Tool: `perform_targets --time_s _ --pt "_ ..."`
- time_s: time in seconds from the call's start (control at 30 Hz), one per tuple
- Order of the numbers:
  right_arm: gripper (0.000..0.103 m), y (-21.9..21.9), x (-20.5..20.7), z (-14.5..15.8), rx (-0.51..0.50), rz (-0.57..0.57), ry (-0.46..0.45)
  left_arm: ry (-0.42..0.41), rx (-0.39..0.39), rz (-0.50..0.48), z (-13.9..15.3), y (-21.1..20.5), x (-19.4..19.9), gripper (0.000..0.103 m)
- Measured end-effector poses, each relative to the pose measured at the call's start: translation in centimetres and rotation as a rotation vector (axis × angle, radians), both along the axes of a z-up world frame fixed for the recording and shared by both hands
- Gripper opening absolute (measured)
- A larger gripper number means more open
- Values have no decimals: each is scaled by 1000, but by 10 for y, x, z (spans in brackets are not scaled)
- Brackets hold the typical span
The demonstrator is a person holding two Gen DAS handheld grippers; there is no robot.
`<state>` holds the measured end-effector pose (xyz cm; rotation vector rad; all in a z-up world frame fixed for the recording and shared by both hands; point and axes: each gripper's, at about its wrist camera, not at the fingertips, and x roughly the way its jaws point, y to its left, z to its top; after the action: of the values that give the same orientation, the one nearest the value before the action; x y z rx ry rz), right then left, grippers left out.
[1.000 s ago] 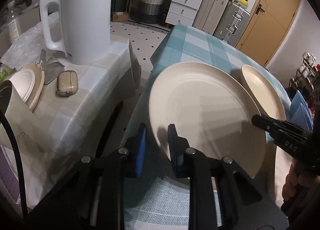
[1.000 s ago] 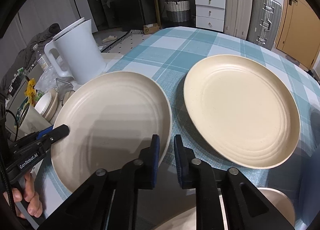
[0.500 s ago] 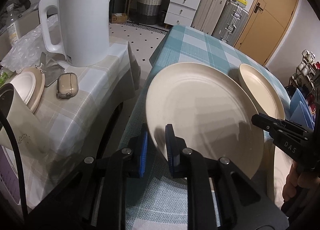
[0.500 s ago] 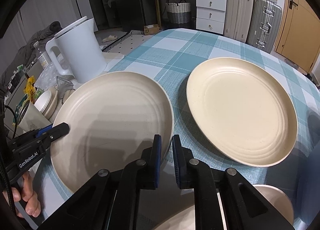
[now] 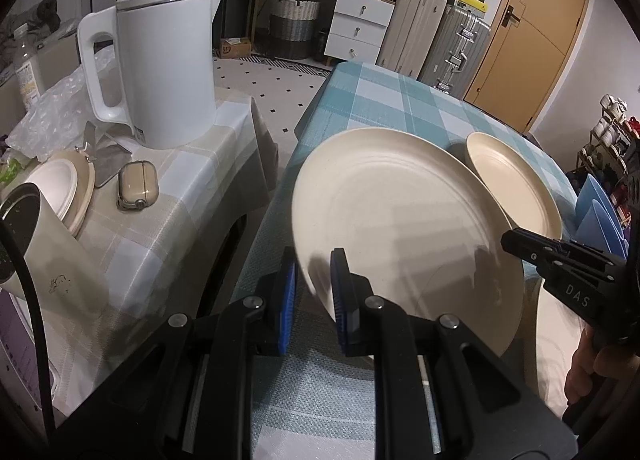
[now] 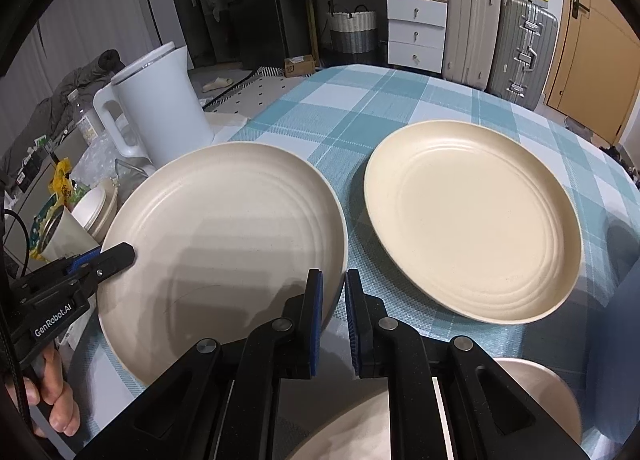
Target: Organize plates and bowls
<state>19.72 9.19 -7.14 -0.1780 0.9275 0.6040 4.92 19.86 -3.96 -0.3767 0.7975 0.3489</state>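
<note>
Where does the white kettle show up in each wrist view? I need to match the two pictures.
Left wrist view: the white kettle stands upper left, on the beige checked side table.
Right wrist view: the white kettle stands left of centre, behind the nearer plate.
Shared landmark: the white drawer unit against the far wall.

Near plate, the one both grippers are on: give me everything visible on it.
The near plate is round, cream and matte, faintly speckled, with concentric ridges inside a raised rim. It is tilted, lifted above the teal checked tablecloth. The left gripper is shut on one side of its rim, the right gripper on the opposite side. Apart from the far plate. Looks empty and clean.
</note>
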Motion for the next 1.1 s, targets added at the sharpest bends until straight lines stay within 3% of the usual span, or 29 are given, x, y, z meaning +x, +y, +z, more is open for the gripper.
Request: perform_targets --time_s 0.53,1.1 --pt "12 -26 -18 26 30 -42 -39 -28 33 -53 21 -22 -3 14" --pt "12 -79 -51 51 46 -126 -83 -67 75 -156 48 -72 -10 14"
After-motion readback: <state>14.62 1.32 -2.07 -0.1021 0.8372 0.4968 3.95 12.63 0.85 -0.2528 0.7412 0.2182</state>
